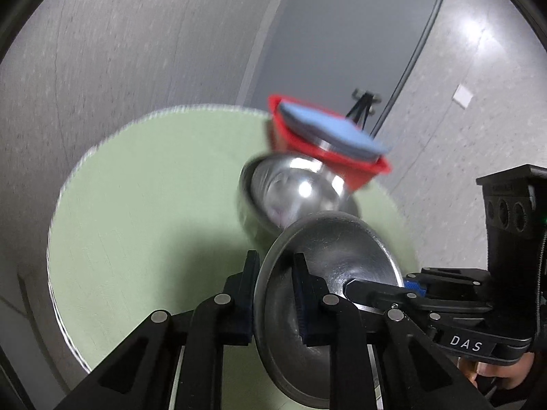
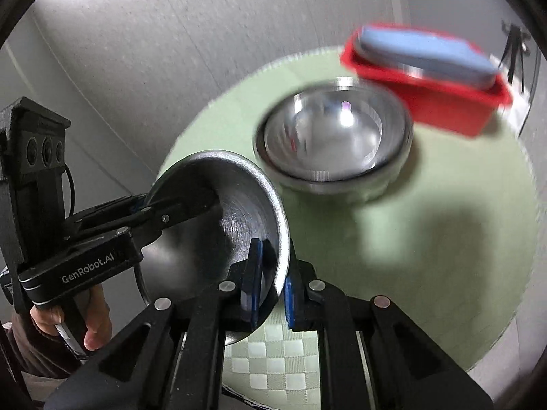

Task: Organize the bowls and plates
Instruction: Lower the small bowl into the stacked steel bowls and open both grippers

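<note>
On the left, the left gripper [image 1: 275,294] is clamped on the rim of a shallow steel bowl [image 1: 328,273]: one finger sits outside the wall and the other inside the hollow, with the thin metal pinched between the pads. The bowl stands tilted on edge, its hollow facing right, lifted clear of the round green table [image 1: 143,205]. On the opposite rim, the right gripper [image 2: 271,285] bites the same bowl the same way, one blue-padded finger inside and one outside, so both hands carry the one dish between them.

Just beyond the fingertips, ahead and a little to the right, sits a stack of nested steel bowls [image 2: 333,143], open side up on the table. Farther right and behind it is a red bin [image 2: 444,102] with a blue plate [image 2: 427,56] leaning in it.

The step in hand looks like carrying the held bowl toward the stack. The next move probably calls for levelling the bowl so its hollow faces up, centring it above the stack, lowering it until it nests, and only then letting both grips go together, lest it tip or clatter.
</note>
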